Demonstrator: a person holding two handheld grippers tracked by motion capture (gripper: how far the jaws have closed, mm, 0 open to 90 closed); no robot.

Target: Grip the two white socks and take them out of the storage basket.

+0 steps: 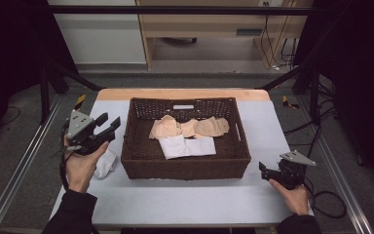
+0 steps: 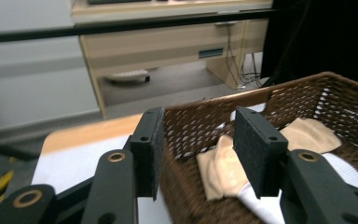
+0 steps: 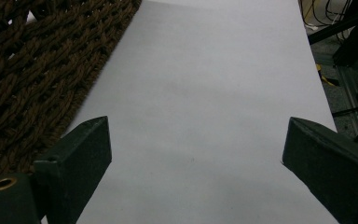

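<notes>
Socks [image 1: 191, 127] lie in the basket [image 1: 185, 166]; my left gripper [image 1: 108, 125] hangs half-open and empty, my right gripper [image 1: 263, 169] wide, idle.

basket [image 1: 185, 163]: mid-table, on sheet [image 1: 185, 200] | in basket: two folded cloths [image 1: 187, 146] side by side toward near wall; socks [image 1: 190, 127] behind them, mid-floor | loose sock [image 1: 105, 163], possibly a pair: on sheet, just left of basket | left gripper [image 1: 108, 124]: above it, left of basket | right gripper [image 1: 263, 169]: right of basket's near corner
</notes>
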